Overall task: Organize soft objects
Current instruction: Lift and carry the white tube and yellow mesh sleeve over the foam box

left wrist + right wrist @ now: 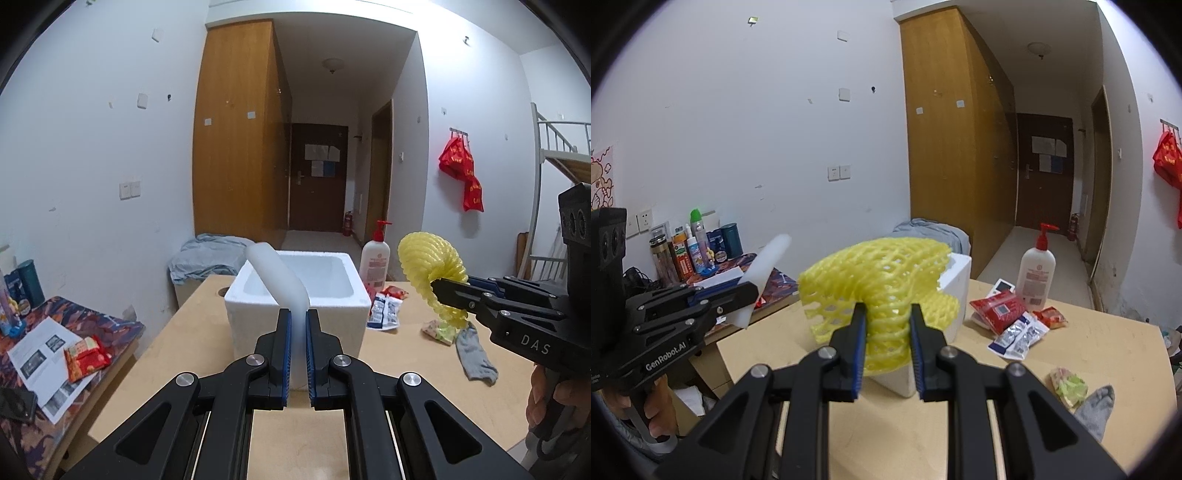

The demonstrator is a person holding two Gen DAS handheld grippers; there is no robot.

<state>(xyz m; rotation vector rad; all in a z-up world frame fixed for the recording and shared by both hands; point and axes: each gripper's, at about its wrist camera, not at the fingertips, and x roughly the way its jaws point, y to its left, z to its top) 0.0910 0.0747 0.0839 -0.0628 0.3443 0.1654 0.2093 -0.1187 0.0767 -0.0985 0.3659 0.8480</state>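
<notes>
A: Left wrist view: the left gripper [298,325] is clamped on a white foam strip [275,273], which arches up and forward over the near rim of the white foam box [354,301] on the wooden table [192,332].

B: And from the right wrist view, the right gripper [888,325] is closed on a yellow foam net [879,273], squeezing its middle so the mesh flares out on both sides. It hangs in the air in front of the box.

A: Both pieces look very light and springy. The strip bends under its own length, so holding it near one end lets the free end droop toward the box opening.

B: The net crushes easily; I'd judge a pinch across the middle is safest, since the fingers could slip through the holes at the edge.

A: A grey sock [474,354] lies limp on the table at the right, beside snack packets [386,310] and a lotion bottle [375,262].

B: The sock would drape from wherever it is pinched.
</notes>
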